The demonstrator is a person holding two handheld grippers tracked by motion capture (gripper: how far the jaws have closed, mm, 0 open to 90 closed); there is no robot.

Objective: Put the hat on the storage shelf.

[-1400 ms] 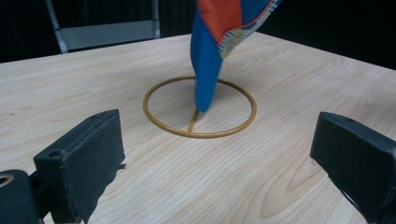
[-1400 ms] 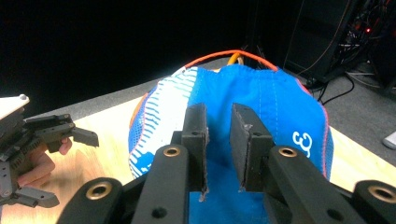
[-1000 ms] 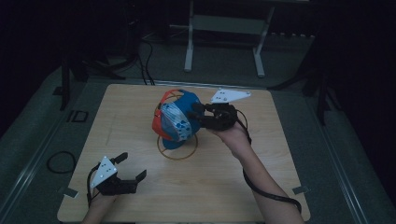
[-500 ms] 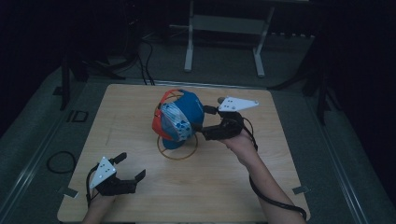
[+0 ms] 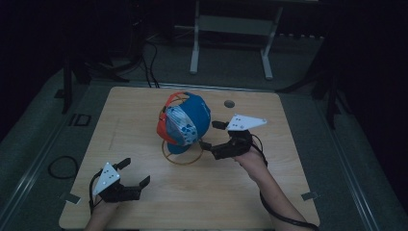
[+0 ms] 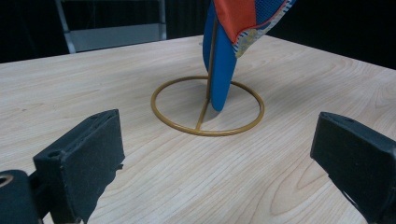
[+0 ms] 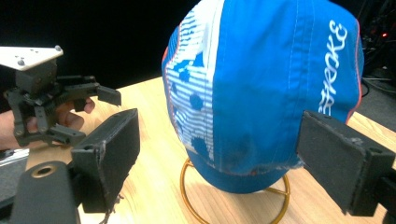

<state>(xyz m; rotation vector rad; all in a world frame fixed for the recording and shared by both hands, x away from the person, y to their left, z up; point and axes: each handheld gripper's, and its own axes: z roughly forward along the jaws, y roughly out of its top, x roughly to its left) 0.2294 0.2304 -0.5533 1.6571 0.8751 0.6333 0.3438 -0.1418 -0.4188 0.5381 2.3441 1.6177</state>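
Left gripper (image 5: 127, 173) rests near the table's (image 5: 288, 192) front edge, jaws open, empty. Farther in, the right gripper (image 5: 212, 135) is open beside the cap (image 5: 185, 120), which hangs on a wire stand (image 5: 182, 156) mid-table. Risk: a sideways pull would likely tip the light stand. Compared with earlier, the right gripper has let go and backed off.

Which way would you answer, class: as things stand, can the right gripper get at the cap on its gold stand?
Probably yes. The right gripper is open beside the cap, jaws pointing at it, with nothing between them. The cap hangs on the gold stand, its near side exposed. The left gripper sits well clear.
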